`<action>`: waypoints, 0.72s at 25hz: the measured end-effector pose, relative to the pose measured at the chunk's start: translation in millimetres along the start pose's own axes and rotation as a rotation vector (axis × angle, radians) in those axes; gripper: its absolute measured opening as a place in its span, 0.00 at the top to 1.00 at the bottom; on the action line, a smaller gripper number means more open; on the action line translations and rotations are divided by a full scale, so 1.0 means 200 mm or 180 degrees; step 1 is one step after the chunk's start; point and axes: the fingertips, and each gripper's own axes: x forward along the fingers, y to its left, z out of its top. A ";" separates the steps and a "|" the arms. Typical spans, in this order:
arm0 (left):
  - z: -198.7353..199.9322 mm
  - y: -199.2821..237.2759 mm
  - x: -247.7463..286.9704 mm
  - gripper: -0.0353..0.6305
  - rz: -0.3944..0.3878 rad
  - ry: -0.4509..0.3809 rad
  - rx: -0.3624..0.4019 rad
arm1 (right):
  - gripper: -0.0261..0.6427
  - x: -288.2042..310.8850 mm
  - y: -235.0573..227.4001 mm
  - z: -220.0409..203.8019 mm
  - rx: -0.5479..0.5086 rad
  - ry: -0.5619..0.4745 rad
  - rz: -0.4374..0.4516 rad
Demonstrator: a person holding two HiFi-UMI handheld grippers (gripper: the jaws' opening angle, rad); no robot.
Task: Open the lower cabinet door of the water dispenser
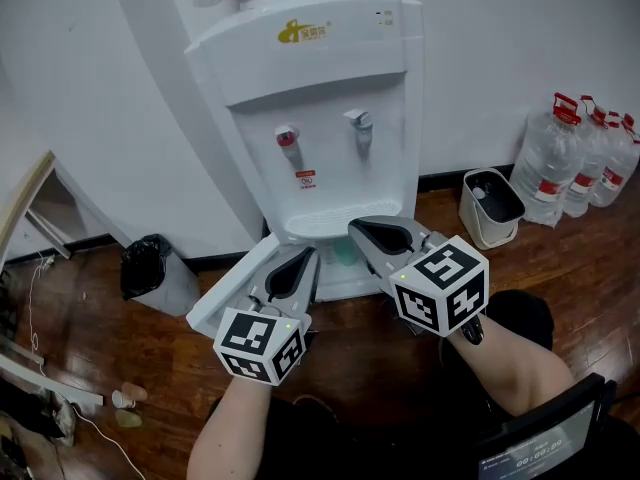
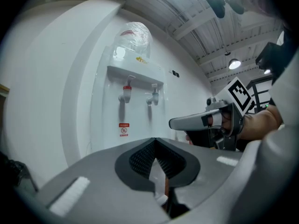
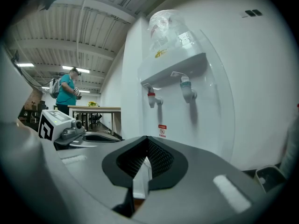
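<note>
We note a white wall (image 1: 90, 88) and a wood floor (image 1: 100, 318), with the water dispenser (image 1: 330, 118) straight ahead of both claws. Forearms reach in level. The left gripper (image 1: 305, 258) and right gripper (image 1: 360, 233) are both pinched closed, holding nothing. The lower cabinet door (image 1: 225, 293) stands open just left of the left claw. Water bottles (image 1: 575, 163) and a bin (image 1: 488, 208) sit well right.

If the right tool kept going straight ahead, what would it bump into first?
The right tool would probably meet the water dispenser on its white front, near the red sticker; the distance is hard to judge.
</note>
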 end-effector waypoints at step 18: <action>0.09 0.17 -0.04 0.89 0.0306 -0.0438 -0.0062 | 0.96 0.13 -0.01 0.11 0.0013 -0.0058 -0.0187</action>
